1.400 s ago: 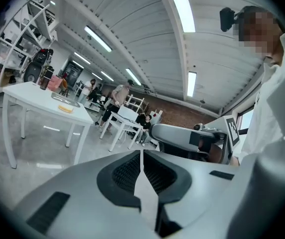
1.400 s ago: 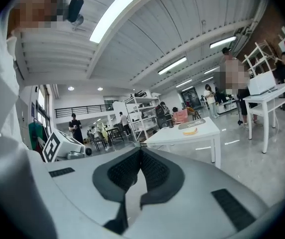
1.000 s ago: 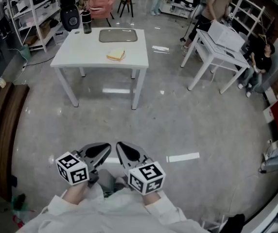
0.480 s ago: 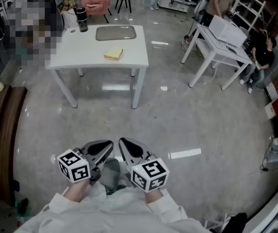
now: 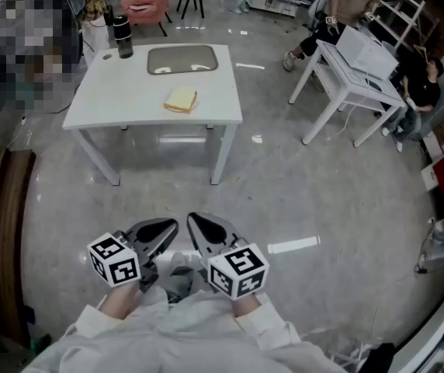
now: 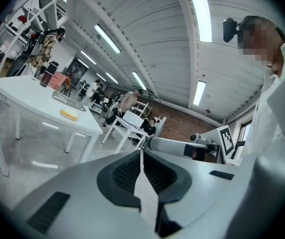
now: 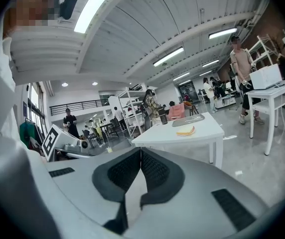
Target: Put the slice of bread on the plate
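Yellow bread slice (image 5: 181, 99) lies on table (image 5: 121, 92), well apart from left gripper (image 5: 168, 230) and right gripper (image 5: 197, 224), jaws closed.

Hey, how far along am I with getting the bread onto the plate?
Nothing looks done: the bread lies on the table, near the plate but not on it. Nothing is in hand: the left tongs and right tongs are both shut and empty, held well back from the table. Left to do: walk up, grip the bread, set it on the plate.
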A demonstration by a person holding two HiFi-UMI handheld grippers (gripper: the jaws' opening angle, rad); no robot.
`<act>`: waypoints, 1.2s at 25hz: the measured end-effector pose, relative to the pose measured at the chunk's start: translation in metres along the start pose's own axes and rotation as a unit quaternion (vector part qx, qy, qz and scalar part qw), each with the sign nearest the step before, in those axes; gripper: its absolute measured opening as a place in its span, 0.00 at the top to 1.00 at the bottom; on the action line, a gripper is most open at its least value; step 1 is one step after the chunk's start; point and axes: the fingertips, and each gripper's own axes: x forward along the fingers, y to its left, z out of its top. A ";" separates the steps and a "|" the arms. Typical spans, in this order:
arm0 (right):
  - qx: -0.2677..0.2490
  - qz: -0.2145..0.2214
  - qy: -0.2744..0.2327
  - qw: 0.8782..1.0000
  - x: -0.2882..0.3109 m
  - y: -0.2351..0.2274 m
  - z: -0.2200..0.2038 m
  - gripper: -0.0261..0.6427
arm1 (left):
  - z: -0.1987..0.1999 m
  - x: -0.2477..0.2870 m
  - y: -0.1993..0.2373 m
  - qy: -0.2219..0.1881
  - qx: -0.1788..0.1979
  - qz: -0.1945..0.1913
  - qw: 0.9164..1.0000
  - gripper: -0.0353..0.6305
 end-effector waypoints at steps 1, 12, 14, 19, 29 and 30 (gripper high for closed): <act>0.000 -0.003 -0.001 1.000 0.010 -0.005 0.006 0.94 | 0.007 0.003 0.008 0.001 0.000 -0.003 1.000 0.91; 0.029 -0.015 -0.003 0.999 0.104 -0.046 0.039 0.94 | 0.060 0.033 0.102 0.015 -0.007 -0.028 0.999 0.91; 0.028 -0.019 0.003 0.999 0.112 -0.050 0.041 0.94 | 0.066 0.036 0.111 0.016 -0.013 -0.031 0.999 0.91; 0.036 -0.024 0.010 0.999 0.134 -0.067 0.046 0.94 | 0.075 0.044 0.133 0.020 -0.018 -0.031 0.999 0.91; 0.038 -0.016 0.020 0.999 0.184 -0.102 0.057 0.94 | 0.098 0.067 0.185 0.021 -0.027 -0.019 0.999 0.91; 0.036 -0.016 0.020 0.999 0.191 -0.107 0.061 0.94 | 0.102 0.071 0.191 0.020 -0.027 -0.017 0.999 0.91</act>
